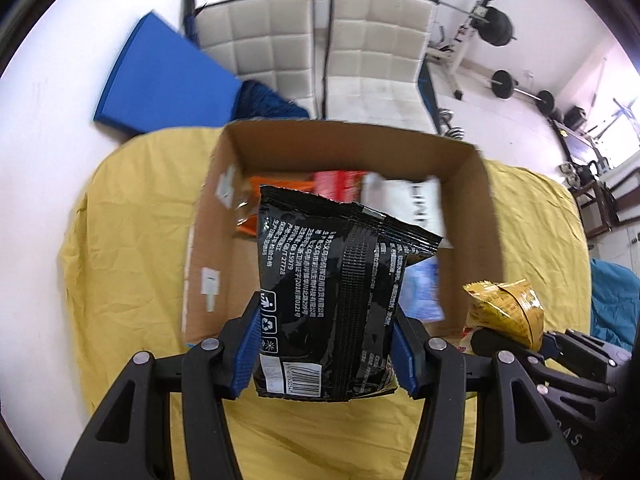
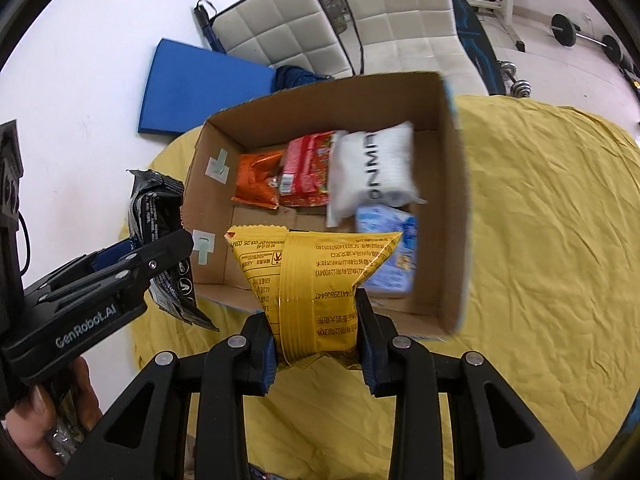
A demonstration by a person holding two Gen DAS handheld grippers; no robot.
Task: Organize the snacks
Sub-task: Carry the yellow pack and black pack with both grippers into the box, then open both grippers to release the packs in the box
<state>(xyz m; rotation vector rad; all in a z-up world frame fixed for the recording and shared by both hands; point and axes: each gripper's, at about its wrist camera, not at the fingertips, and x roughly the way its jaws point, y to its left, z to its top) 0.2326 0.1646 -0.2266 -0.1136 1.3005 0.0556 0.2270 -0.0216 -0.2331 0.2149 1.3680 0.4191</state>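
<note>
My left gripper (image 1: pixel 326 354) is shut on a black snack packet (image 1: pixel 340 280), held upright just over the near edge of an open cardboard box (image 1: pixel 486 216). My right gripper (image 2: pixel 316 346) is shut on a yellow snack packet (image 2: pixel 312 280) at the box's (image 2: pixel 452 216) near wall. Inside the box lie an orange packet (image 2: pixel 258 184), a red packet (image 2: pixel 306 172), a white packet (image 2: pixel 372 172) and a light blue packet (image 2: pixel 390 248). The right wrist view shows the left gripper (image 2: pixel 120 276) and its black packet (image 2: pixel 160 216) just left of the box.
The box stands on a round table under a wrinkled yellow cloth (image 2: pixel 552 240). Behind the table are two white padded chairs (image 1: pixel 372 56), a blue mat (image 1: pixel 160 76) on the white floor and gym weights (image 1: pixel 504 84). A person's hand (image 2: pixel 36 412) holds the left gripper.
</note>
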